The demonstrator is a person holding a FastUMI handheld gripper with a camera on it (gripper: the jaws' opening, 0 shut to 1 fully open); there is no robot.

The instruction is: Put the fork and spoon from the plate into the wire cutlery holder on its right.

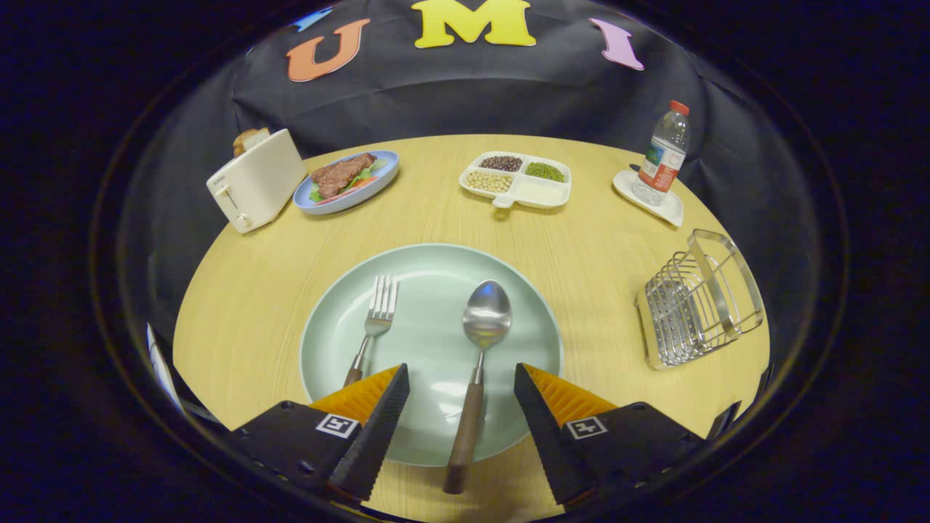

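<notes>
A pale green plate (429, 269) lies on the round wooden table just ahead of my fingers. On it rest a fork (375, 319) on the left and a spoon (481, 341) on the right, both with brown wooden handles. The spoon's handle runs back between my two fingers and past the plate's near rim. The fork's handle end is hidden behind my left finger. My gripper (461, 378) is open, hovering above the plate's near edge with its fingers either side of the spoon handle, not touching it. The wire cutlery holder (697, 301) stands to the right of the plate.
Along the table's far side stand a white toaster (254, 181), a blue plate with meat and greens (347, 181), a white divided dish of beans (517, 181) and a water bottle on a white coaster (661, 156). Bare wood lies between plate and holder.
</notes>
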